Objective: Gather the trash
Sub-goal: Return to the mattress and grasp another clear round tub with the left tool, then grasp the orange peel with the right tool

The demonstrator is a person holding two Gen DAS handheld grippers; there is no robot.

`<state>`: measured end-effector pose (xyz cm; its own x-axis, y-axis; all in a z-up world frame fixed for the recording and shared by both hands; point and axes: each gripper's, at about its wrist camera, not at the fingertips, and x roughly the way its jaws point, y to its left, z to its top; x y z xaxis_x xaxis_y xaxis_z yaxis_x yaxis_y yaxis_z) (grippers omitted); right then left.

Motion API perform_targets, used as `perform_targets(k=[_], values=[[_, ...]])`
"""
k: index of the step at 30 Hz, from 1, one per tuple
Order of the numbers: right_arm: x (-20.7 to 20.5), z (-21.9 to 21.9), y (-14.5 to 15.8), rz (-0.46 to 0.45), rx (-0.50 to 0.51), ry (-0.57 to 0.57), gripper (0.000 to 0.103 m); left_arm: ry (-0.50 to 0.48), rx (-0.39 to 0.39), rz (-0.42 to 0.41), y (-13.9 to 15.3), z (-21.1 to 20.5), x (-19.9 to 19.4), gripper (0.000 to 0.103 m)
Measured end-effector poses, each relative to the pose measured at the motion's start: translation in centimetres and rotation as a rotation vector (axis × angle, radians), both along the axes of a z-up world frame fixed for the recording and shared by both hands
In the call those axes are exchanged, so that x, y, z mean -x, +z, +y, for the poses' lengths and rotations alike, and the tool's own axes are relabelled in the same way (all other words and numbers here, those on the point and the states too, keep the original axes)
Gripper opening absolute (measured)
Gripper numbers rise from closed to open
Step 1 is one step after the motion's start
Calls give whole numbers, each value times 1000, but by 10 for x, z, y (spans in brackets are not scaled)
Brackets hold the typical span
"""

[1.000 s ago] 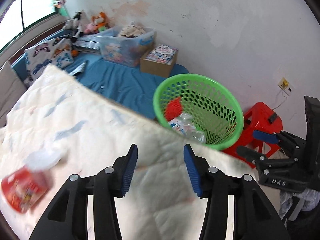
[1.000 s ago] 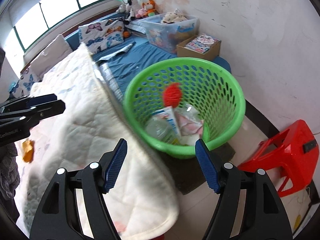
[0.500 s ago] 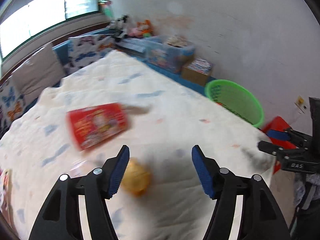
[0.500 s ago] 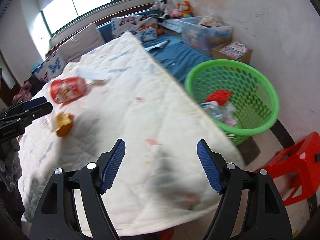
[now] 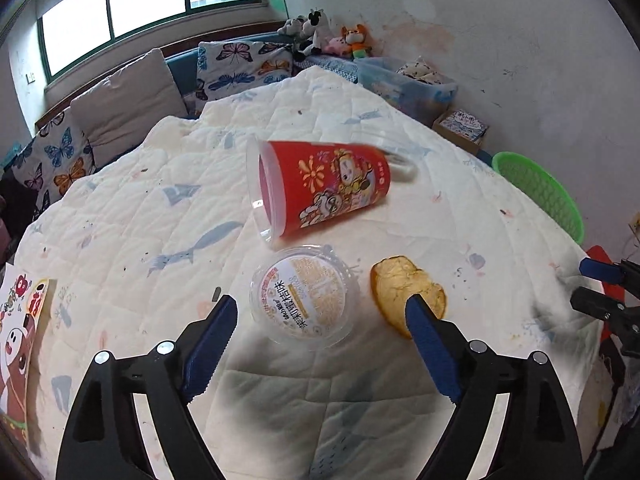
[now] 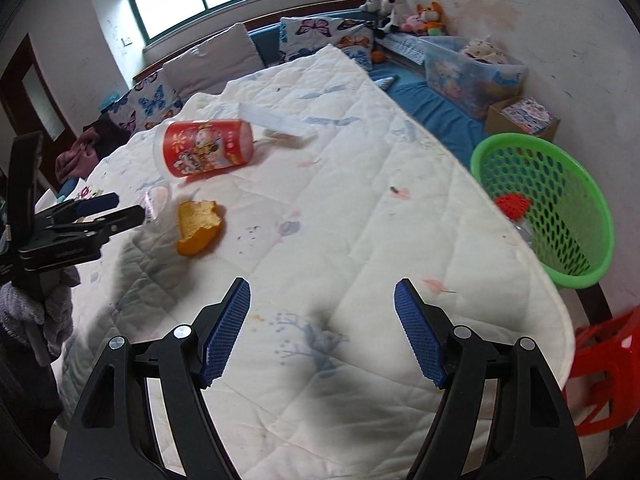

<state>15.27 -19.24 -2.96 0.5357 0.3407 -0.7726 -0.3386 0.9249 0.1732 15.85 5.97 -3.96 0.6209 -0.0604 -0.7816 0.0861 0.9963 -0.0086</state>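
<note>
A red printed cup [image 5: 324, 188] lies on its side on the white quilt [image 5: 160, 220]. In front of it lie a clear round lidded tub [image 5: 306, 296] and an orange peel [image 5: 404, 292]. My left gripper [image 5: 320, 340] is open just above the tub, its jaws wide on either side. In the right wrist view the cup [image 6: 204, 146], the peel [image 6: 198, 226] and the left gripper [image 6: 108, 210] show at left. My right gripper [image 6: 322, 328] is open and empty over bare quilt. The green basket [image 6: 560, 216] stands beside the bed with trash inside.
A clear wrapper [image 6: 276, 120] lies behind the cup. A picture sheet [image 5: 20, 340] lies at the quilt's left edge. A red stool [image 6: 600, 364] stands by the basket. Pillows [image 5: 124, 108], a storage box [image 6: 472, 68] and soft toys [image 5: 320, 36] line the far wall.
Both grippers swung from the basket back over the bed. The left gripper came down close over the tub and peel. Both stayed open.
</note>
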Motion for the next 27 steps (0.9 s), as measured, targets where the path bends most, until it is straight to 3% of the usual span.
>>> perform_targets(k=[14, 20, 27], values=[[-2, 45, -12, 23, 16, 79, 75, 14, -16, 49, -29, 10, -17, 83], [-5, 67, -17, 34, 17, 114, 75, 16, -7, 62, -35, 13, -21, 61], [-11, 95, -22, 43, 13, 148, 71, 22, 29, 38, -28, 23, -17, 58]])
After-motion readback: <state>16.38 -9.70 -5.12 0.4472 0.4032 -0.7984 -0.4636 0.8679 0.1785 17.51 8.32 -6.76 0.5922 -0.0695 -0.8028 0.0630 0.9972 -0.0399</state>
